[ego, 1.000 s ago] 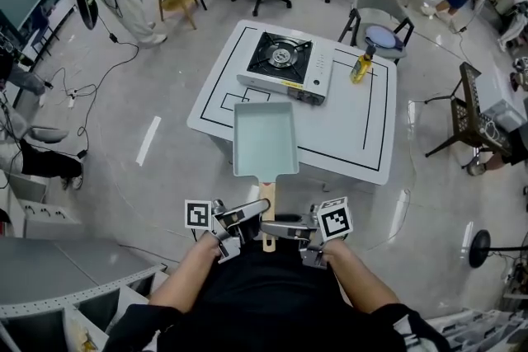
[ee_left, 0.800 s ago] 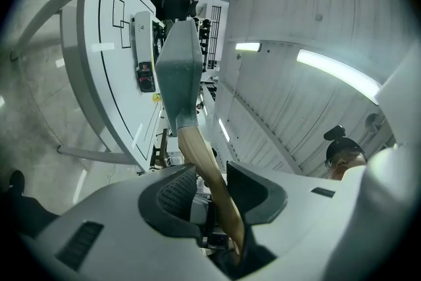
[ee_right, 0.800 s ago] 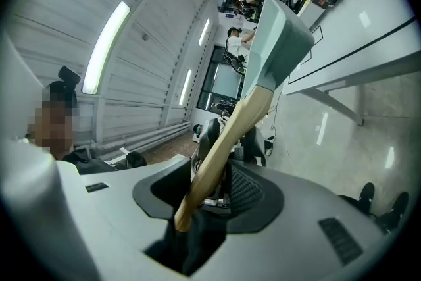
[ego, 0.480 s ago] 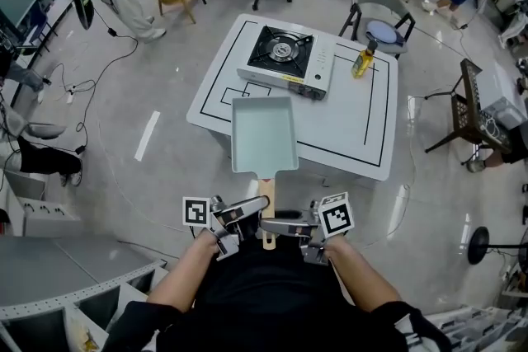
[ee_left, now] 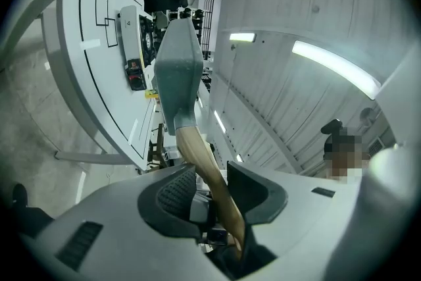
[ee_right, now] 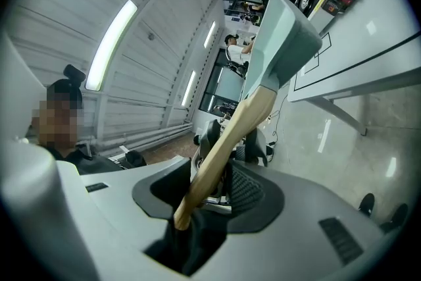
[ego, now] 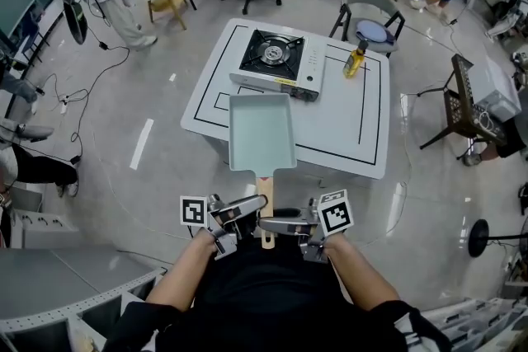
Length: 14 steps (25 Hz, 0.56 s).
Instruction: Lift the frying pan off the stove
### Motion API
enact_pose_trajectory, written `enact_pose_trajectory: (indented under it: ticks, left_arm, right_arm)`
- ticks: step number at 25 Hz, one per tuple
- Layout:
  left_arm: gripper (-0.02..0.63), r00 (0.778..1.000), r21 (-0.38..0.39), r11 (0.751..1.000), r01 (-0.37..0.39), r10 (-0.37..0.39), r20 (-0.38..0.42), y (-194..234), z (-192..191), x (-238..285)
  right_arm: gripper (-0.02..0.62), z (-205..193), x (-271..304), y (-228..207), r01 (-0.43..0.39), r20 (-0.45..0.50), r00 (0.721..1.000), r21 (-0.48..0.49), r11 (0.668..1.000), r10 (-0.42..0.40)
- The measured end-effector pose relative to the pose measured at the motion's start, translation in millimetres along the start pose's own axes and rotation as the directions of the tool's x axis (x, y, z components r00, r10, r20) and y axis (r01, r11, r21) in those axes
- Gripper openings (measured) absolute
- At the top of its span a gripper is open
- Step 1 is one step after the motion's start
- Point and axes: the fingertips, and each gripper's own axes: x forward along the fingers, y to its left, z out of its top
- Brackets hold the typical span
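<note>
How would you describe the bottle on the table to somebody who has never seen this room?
Find the white table with black lines in the middle of the room. A stove sits on its far side, and the bottle stands just right of the stove, not touching it. It is the only upright thing on the table: small, yellow, with a dark cap.
</note>
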Motion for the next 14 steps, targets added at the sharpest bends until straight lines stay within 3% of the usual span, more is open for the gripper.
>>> enact_pose_trajectory:
  ticks: [14]
  left_arm:
    - [0.161,1.0,-0.012,1.0,0.008,-0.008,-0.002,5.0,-3.9,10.8]
  right_arm:
    - [0.186,1.7,-12.4,-0.5,-0.002,0.011,1.0,-0.013,1.0,0.002]
